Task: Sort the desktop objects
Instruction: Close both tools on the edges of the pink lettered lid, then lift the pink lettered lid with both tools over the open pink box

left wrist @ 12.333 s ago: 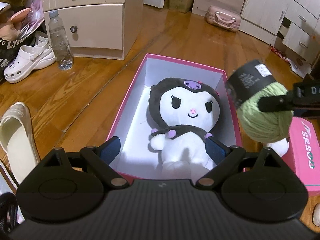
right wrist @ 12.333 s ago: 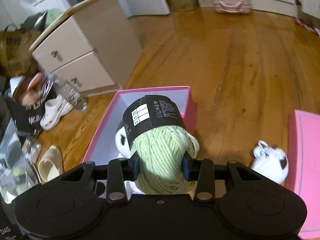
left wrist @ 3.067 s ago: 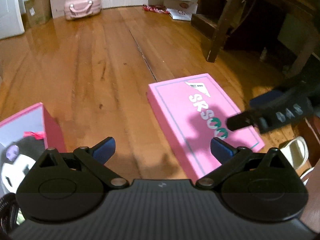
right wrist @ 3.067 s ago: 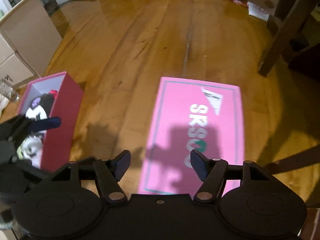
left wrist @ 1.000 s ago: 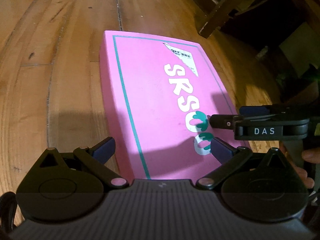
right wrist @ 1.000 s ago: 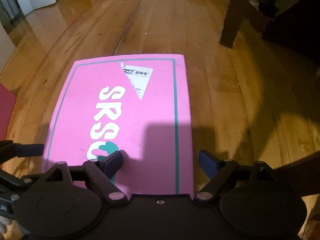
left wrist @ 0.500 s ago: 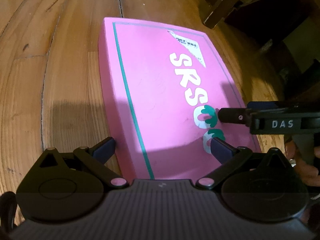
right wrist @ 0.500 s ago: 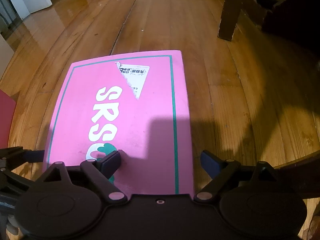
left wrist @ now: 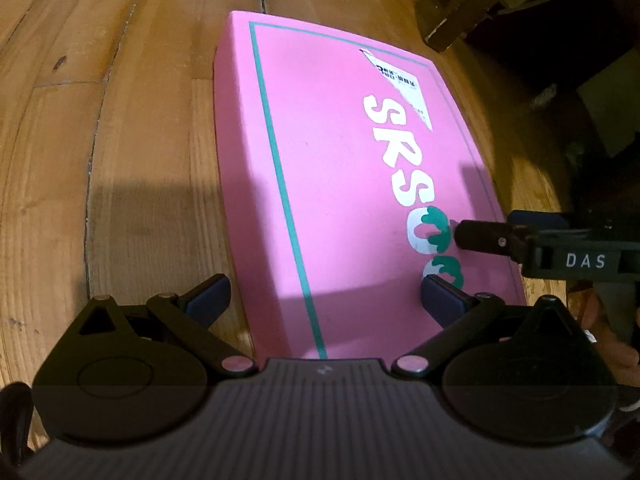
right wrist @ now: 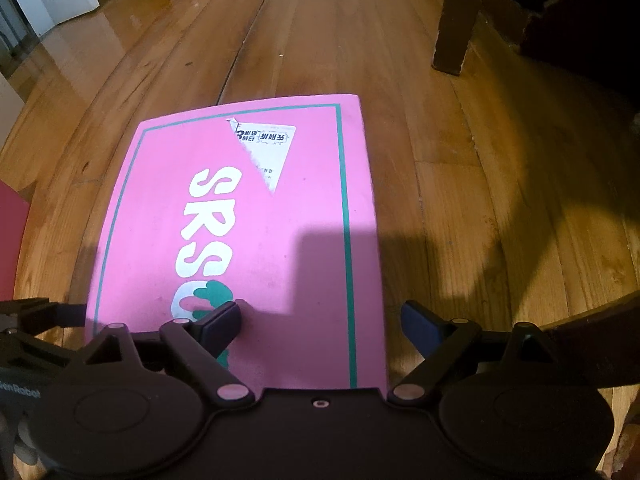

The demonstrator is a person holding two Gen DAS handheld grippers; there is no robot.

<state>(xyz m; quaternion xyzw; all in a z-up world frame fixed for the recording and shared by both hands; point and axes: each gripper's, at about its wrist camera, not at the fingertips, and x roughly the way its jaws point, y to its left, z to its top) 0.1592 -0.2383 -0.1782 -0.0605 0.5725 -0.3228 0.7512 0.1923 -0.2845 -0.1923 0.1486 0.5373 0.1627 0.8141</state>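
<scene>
The pink lid (left wrist: pixel 344 184) lies flat on the wooden floor (left wrist: pixel 120 120), printed side up, and is not yet lifted. Both tongs are at its near end. The left tongs (left wrist: pixel 324 296) stand wide, one pad off the lid's left edge and the other over its top. The right tongs (right wrist: pixel 320 320) also stand wide and have just been opening; one pad rests on the print, the other hangs past the right edge, and neither pair pinches anything. Judging by this, gripping the lid and carrying it to its box is what remains; a red edge (right wrist: pixel 12 240) at the far left may be that box.

The lid reads "SRS" in white with green-topped round letters after it. A torn white sticker (right wrist: pixel 266 148) carries small unreadable print. The right tongs' side is marked "DAS".
</scene>
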